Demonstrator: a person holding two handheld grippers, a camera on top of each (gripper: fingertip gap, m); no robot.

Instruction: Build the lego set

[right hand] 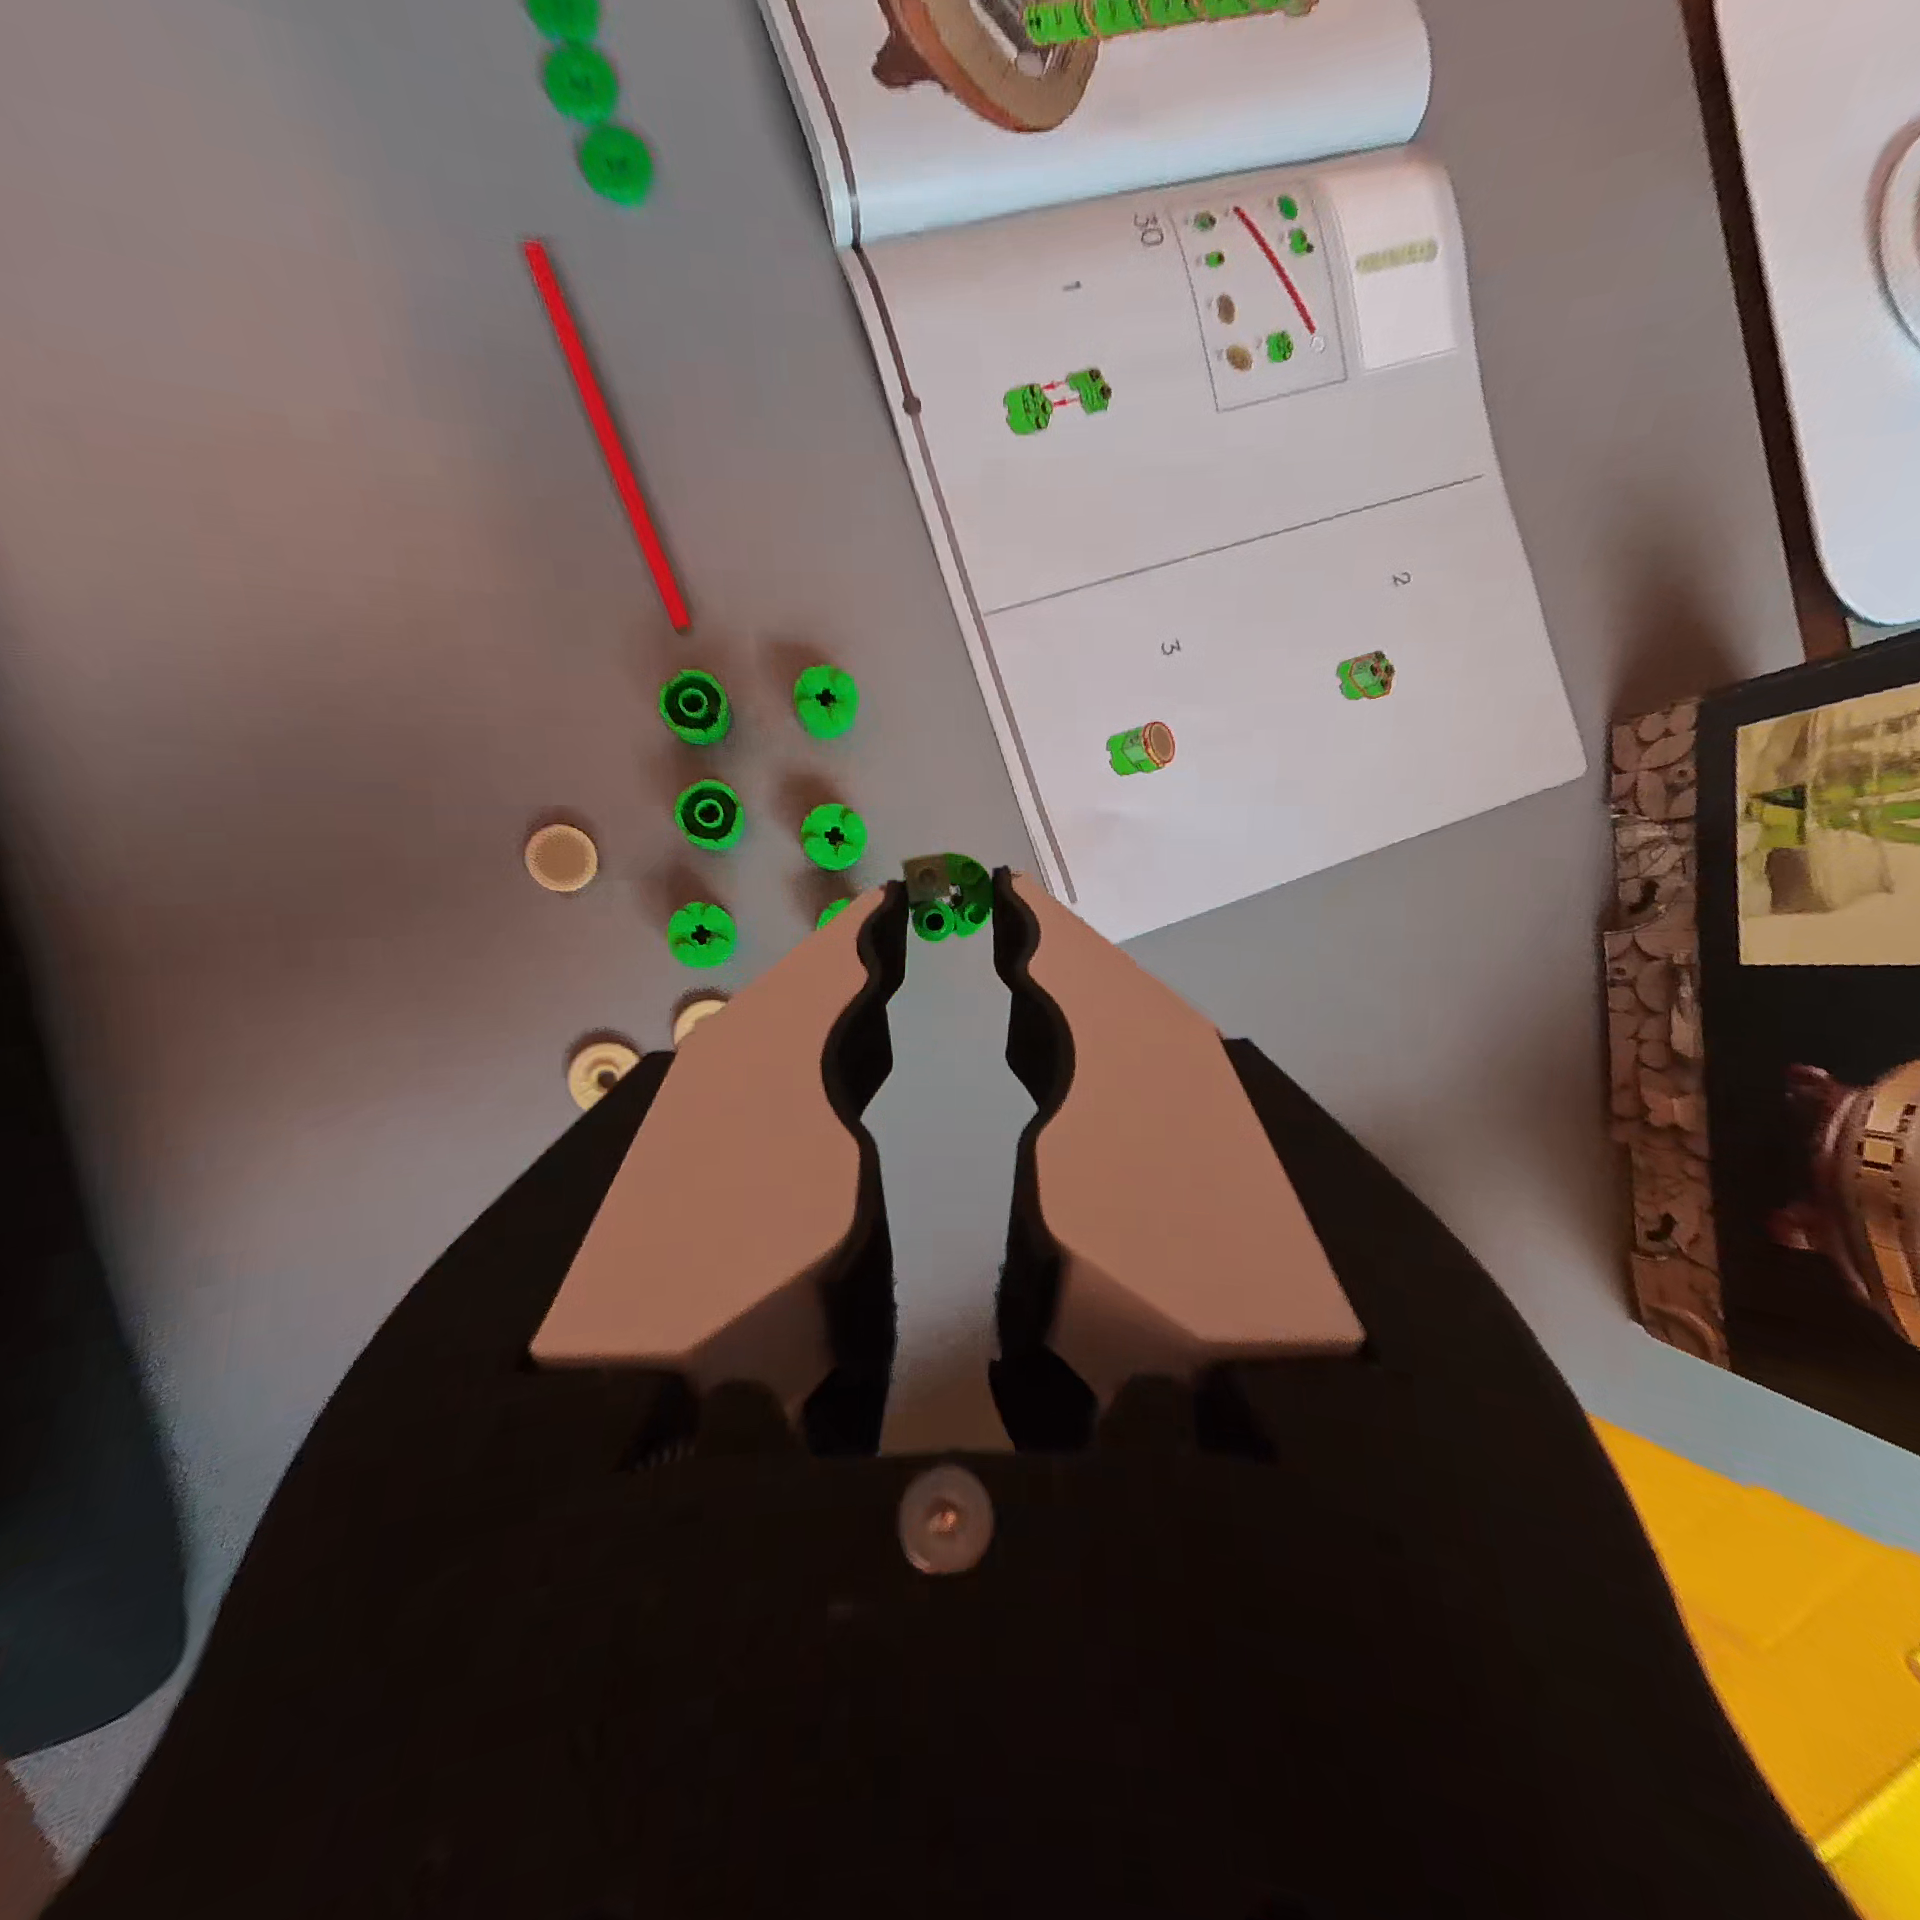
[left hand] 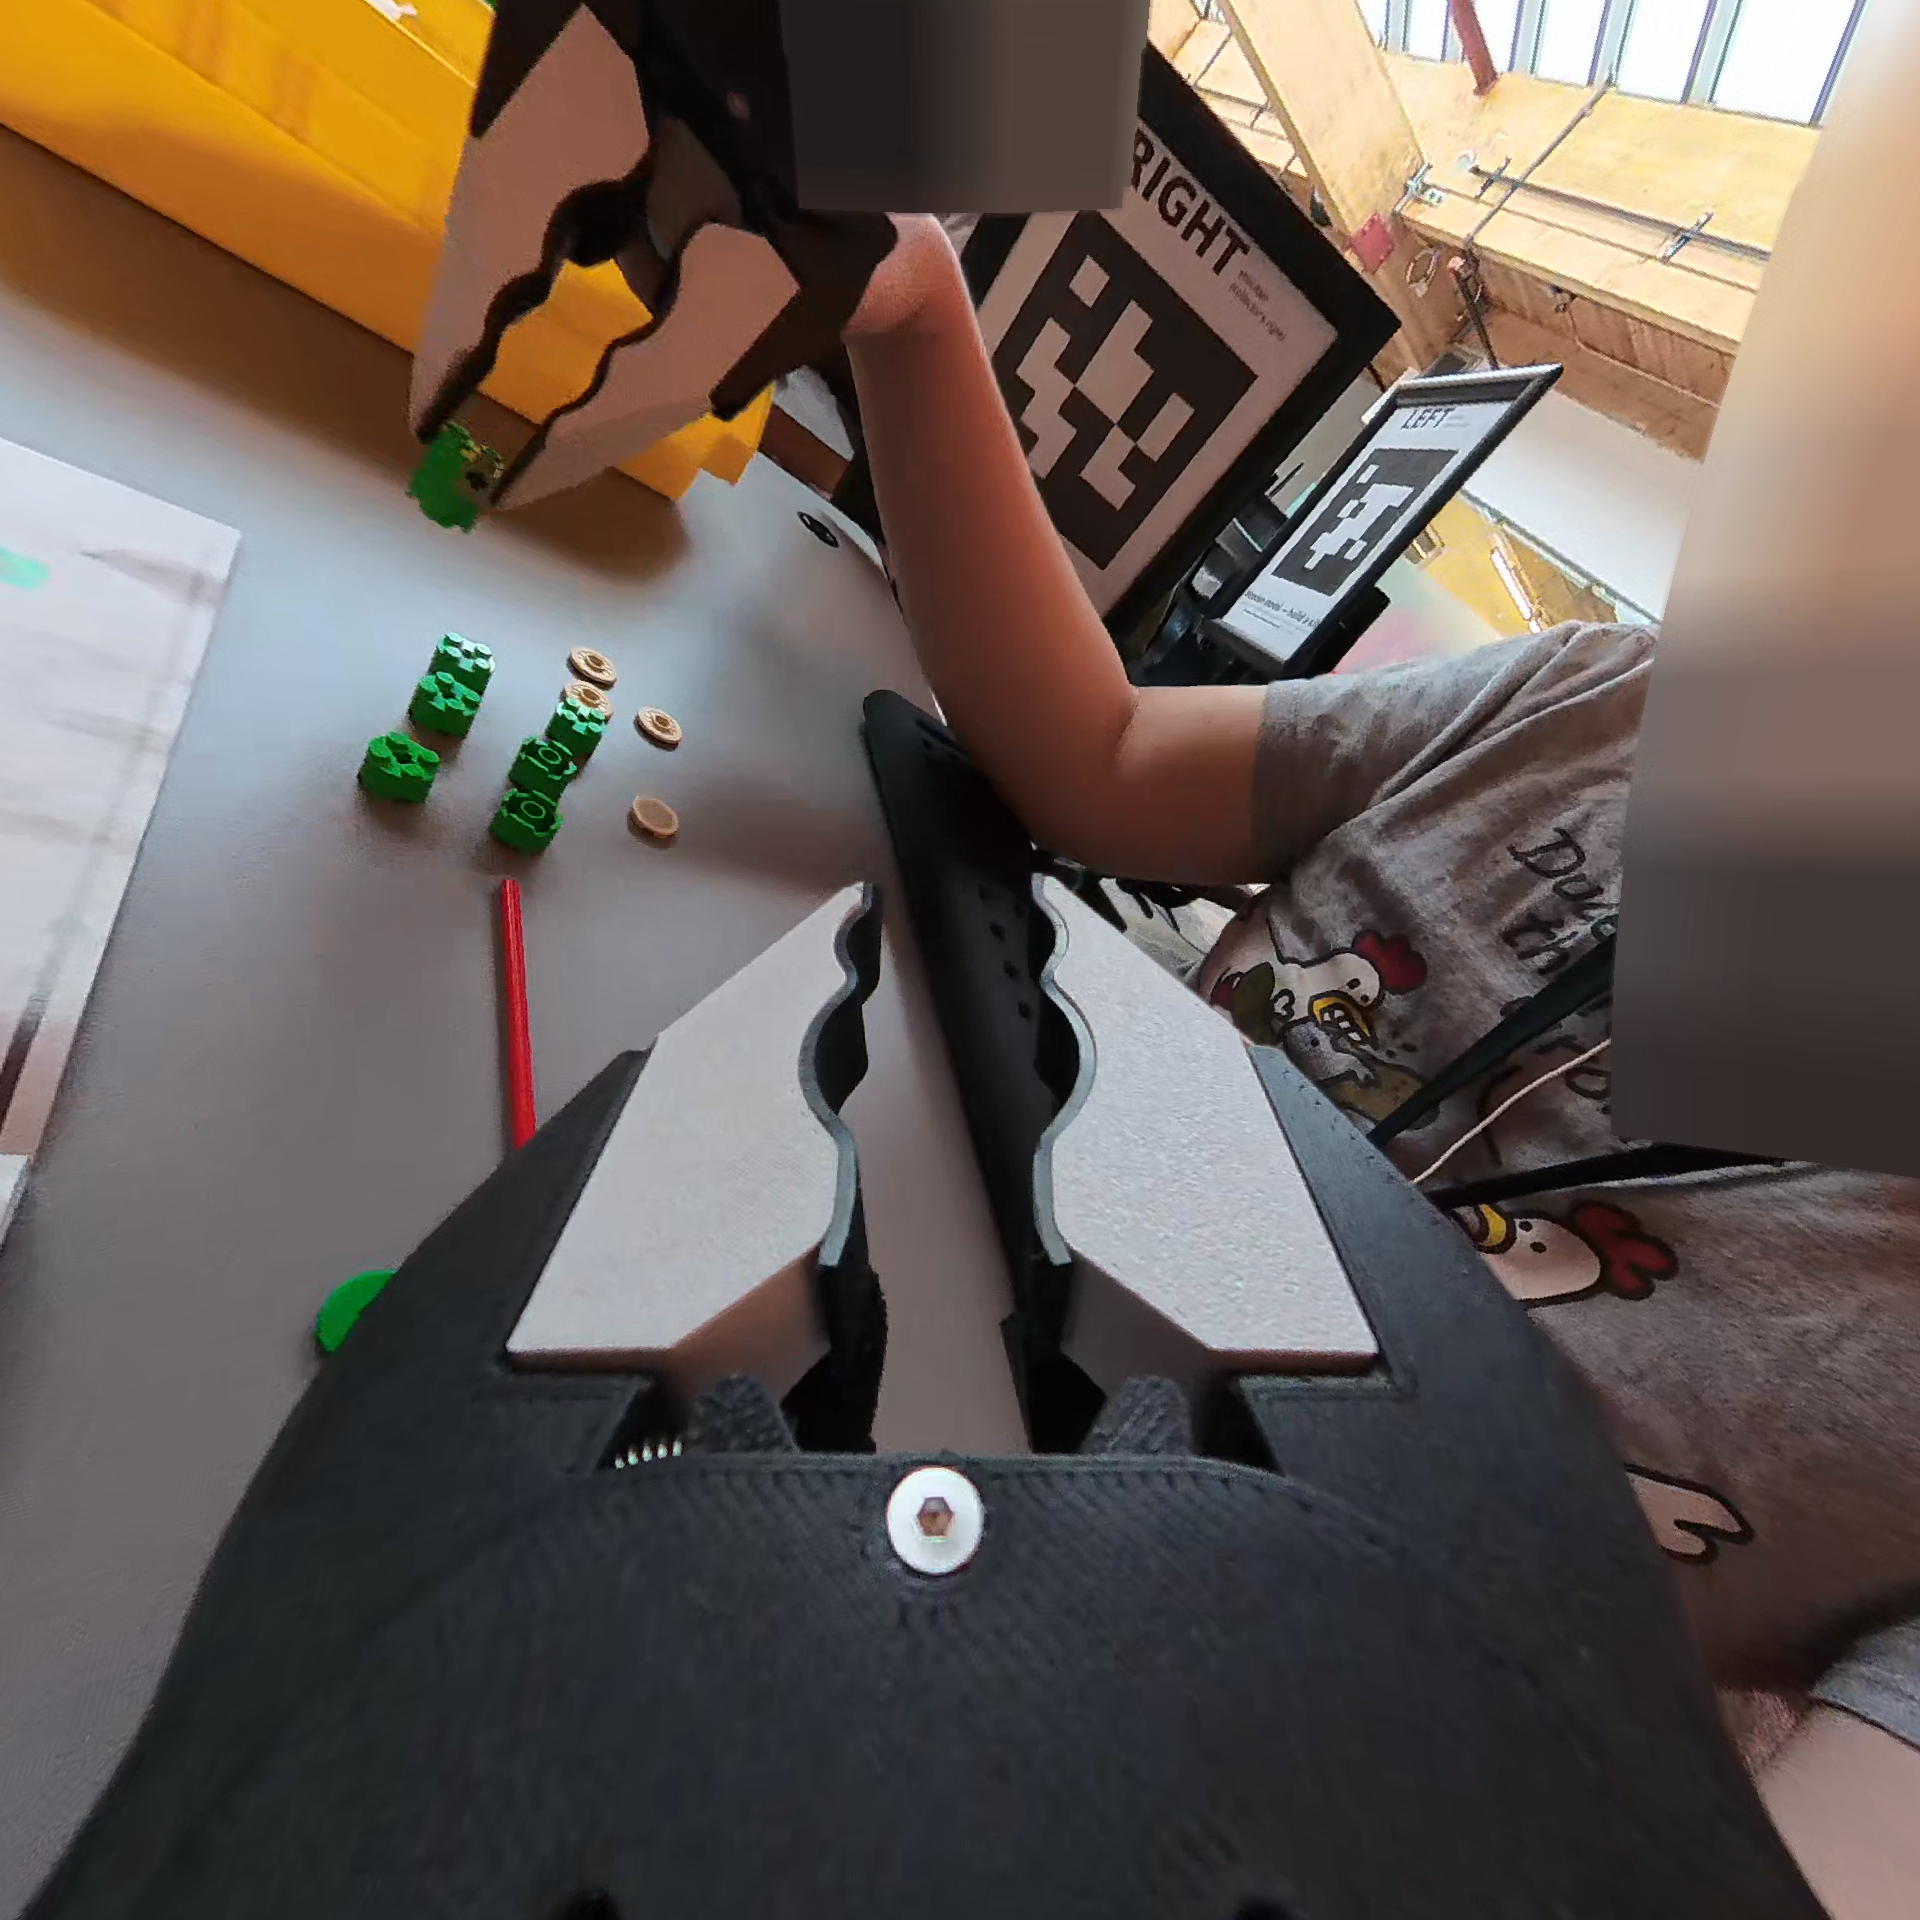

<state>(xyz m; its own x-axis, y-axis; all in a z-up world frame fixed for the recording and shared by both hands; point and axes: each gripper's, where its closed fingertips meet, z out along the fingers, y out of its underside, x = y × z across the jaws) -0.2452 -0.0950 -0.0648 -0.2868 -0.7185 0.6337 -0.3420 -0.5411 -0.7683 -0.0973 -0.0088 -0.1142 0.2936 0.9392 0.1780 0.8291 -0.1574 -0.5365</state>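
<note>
Lego pieces lie spread on the grey table (right hand: 312, 520), and the build looks barely begun. The right gripper (right hand: 948, 891) holds a small green assembly (right hand: 951, 899) pinched at its very fingertips, above the table just beside the near corner of the open instruction booklet (right hand: 1226, 623). It seems to be two round green bricks joined, with something tan on one side, which would match the first small steps on that page.

What is left, judging by the loose parts, is most of it. Between the booklet and the table edge sit loose green round bricks (right hand: 707, 816) in two short rows, tan round tiles (right hand: 561, 857) just beyond them, and a red axle (right hand: 608, 436) farther along from the booklet's spine, untouched.

The held piece is stubby; in the left wrist view its long axis seems to run on from the fingertips down toward the table, though I cannot tell exactly. The axle lies flat, roughly parallel to the booklet's spine.

The left gripper (left hand: 956, 935) hangs away from the booklet with jaws narrowly apart, holding nothing.
</note>
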